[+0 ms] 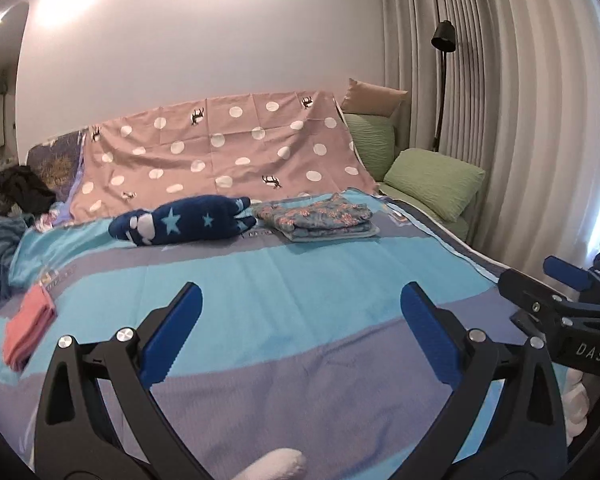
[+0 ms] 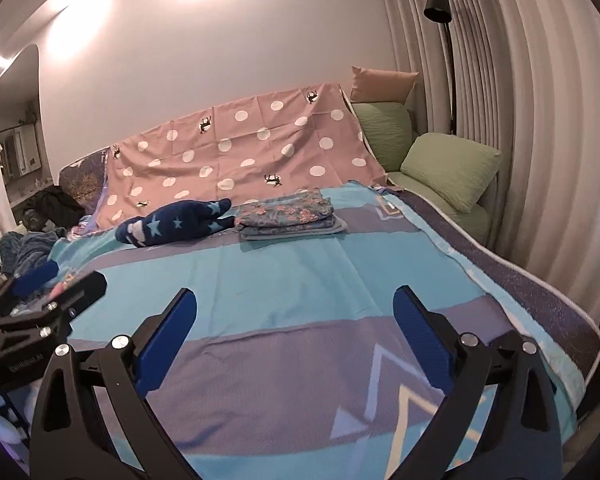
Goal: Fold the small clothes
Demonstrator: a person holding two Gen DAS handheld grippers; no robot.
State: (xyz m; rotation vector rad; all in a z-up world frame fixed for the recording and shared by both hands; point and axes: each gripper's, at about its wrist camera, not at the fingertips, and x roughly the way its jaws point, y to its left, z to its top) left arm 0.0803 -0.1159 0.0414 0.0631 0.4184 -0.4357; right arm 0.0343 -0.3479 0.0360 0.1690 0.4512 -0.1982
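Left wrist view: both grippers, left gripper (image 1: 300, 332) and right gripper (image 2: 296, 336), spread empty; one folded floral garment (image 1: 316, 216).

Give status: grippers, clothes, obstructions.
Left hand-held gripper and right hand-held gripper open, empty. Folded floral garment stacked at far end of bed. Nothing between them.

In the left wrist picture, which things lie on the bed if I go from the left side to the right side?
Folded pink cloth → dark blue star-patterned garment → folded floral clothes → green pillow. The pink cloth lies nearest the camera; the others are further back.
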